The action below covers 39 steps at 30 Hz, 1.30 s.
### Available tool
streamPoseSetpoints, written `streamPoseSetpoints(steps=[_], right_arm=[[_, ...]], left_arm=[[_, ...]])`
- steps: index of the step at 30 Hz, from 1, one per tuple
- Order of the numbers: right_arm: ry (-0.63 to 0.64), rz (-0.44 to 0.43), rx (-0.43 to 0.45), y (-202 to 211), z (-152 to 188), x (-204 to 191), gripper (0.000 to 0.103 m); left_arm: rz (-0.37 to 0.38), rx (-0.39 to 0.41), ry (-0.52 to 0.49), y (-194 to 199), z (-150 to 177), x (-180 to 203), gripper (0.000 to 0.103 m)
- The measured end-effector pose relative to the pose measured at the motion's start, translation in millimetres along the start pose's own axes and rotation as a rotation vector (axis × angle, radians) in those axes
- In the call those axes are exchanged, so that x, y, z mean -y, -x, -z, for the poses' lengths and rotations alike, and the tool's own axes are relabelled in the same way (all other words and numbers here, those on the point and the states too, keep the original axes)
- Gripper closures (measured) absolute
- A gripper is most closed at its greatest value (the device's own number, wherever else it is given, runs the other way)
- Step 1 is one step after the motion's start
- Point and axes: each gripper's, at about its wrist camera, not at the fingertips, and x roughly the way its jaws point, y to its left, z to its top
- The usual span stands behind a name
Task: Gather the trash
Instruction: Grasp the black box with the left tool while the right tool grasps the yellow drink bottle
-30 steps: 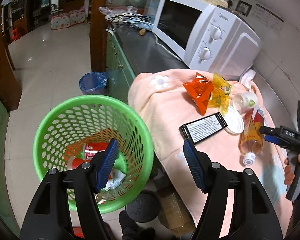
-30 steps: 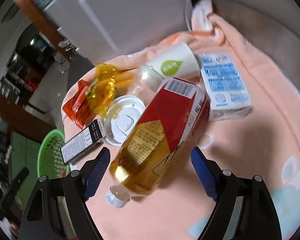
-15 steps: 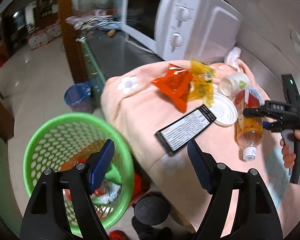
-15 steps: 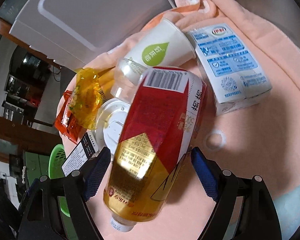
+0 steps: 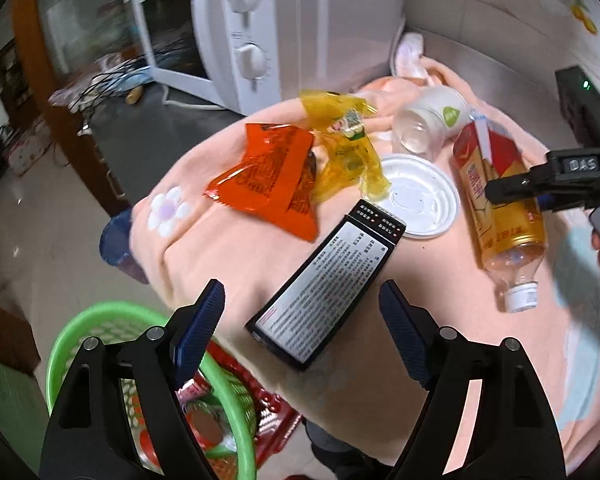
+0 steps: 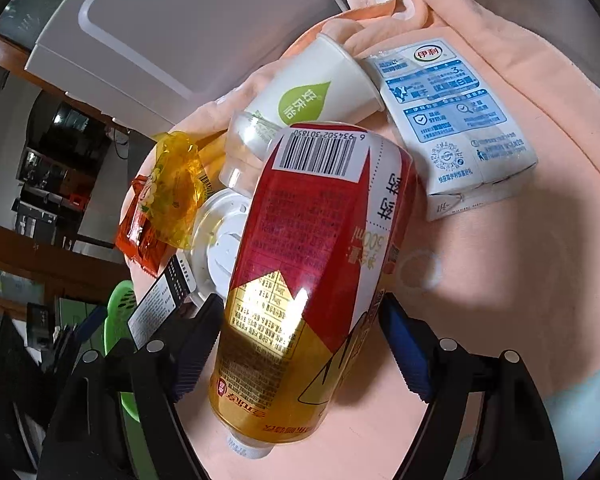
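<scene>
Bottle: your right gripper [image 6: 300, 344] straddles the clear plastic tea bottle with red and gold label [image 6: 312, 264], lying on its side near the right edge of the peach towel-covered counter [image 6: 520, 280], white cap toward you. The jaws have just been closing, with the bottle between them; I cannot tell whether the pads press it yet.
Bottle risk: it is round and slick; a grip near the tapered shoulder could squirt it out toward the edge.
Neighbours: the tipped white paper cup [image 6: 316, 84], blue-and-white milk carton [image 6: 456, 120] and round white plastic lid [image 5: 416, 196] lie just beside it and may be dragged along.
Box: your left gripper [image 5: 300, 332] stands apart, jaws just opened wider, around the near end of the flat black box with white printed label [image 5: 328, 284], not pressing.
Box risk: it lies skewed near the front edge, above the green plastic basket [image 5: 76, 332]; a nudge could tip it off past the rim.
Wrappers: an orange foil packet [image 5: 268, 176] and yellow cellophane wrapper [image 5: 348, 152] wait toward the back.
</scene>
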Motion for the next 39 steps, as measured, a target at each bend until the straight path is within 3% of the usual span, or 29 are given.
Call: streamPoseSetpoints(steps=[8, 13, 20, 26, 35, 39], right_arm=[[0.033, -0.013, -0.005, 7.3, 6.3, -1.6, 0.027], [0.049, -0.020, -0.015, 4.8, 11.8, -1.9, 0.027], [0.056, -0.018, -0.028, -3.2, 15.8, -7.6, 0.026], [0.072, -0.014, -0.040, -7.3, 24.2, -15.9, 0.022], [0.081, 0.005, -0.064, -21.3, 39.7, -25.7, 0.025], [0.081, 0.007, -0.055, -20.6, 42.0, -27.5, 0.027]], left_arm=[[0.013, -0.036, -0.095, -22.1, -3.9, 8.5, 0.026], [0.025, -0.052, -0.085, -28.8, -5.7, 3.6, 0.028], [0.064, -0.066, -0.091, -32.5, -6.6, 4.8, 0.040], [0.068, -0.072, -0.088, -33.8, -6.8, 4.5, 0.039], [0.085, -0.084, -0.085, -37.1, -6.8, 3.0, 0.040], [0.092, -0.076, -0.079, -35.0, -4.4, 4.9, 0.047]])
